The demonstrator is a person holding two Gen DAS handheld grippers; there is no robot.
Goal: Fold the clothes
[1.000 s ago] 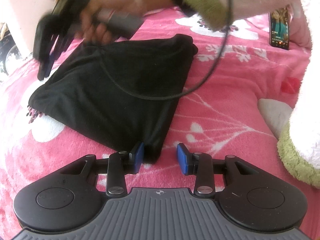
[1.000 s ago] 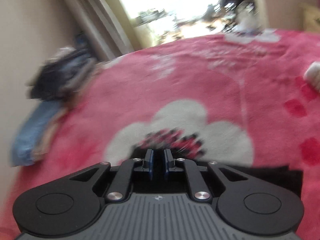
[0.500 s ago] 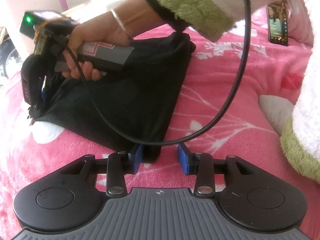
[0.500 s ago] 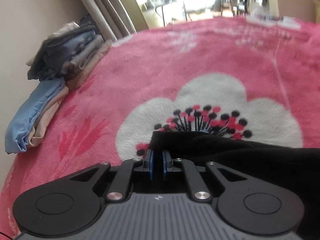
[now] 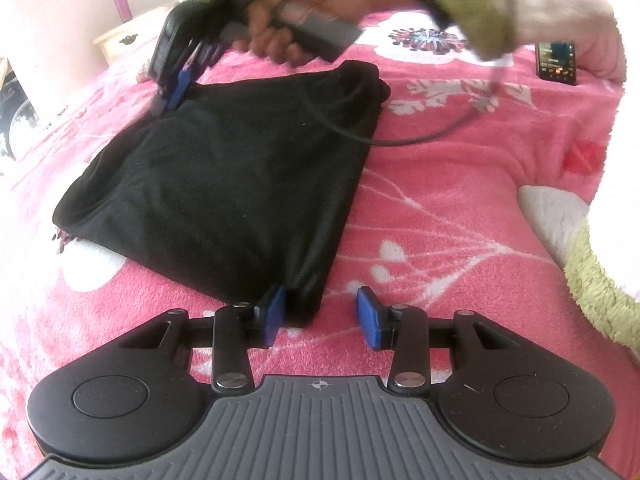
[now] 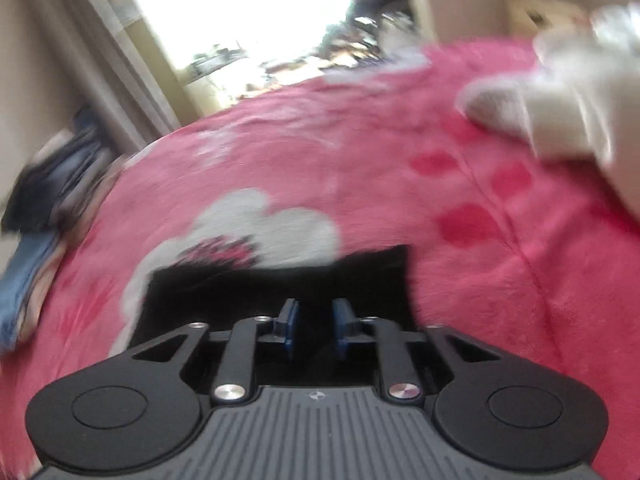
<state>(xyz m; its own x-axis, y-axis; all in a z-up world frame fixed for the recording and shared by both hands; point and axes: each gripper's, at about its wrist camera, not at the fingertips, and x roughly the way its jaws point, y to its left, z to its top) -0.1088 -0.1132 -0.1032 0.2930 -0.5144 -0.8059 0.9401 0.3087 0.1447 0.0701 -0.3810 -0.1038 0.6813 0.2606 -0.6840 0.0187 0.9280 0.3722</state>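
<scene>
A black folded garment (image 5: 224,184) lies flat on the pink flowered blanket (image 5: 460,216). My left gripper (image 5: 320,316) is open at its near corner; the corner sits just inside the left pad, and the right pad is clear of it. My right gripper (image 5: 176,92), held by a hand, hovers blurred at the garment's far left corner. In the right wrist view the right gripper (image 6: 316,320) stands over the black garment (image 6: 360,280), jaws closing with a narrow gap. Dark cloth shows behind the gap; I cannot tell if any is pinched.
A phone (image 5: 556,62) lies on the blanket at the far right. A black cable (image 5: 400,142) trails across the garment's far edge. A fluffy white-green sleeve (image 5: 592,280) fills the right side. Folded clothes (image 6: 40,208) are stacked by the wall; a white cloth (image 6: 560,112) lies further off.
The right gripper swung from the garment's left corner up to its far left corner, and its jaws show a slightly wider gap. The left gripper and the garment stayed put.
</scene>
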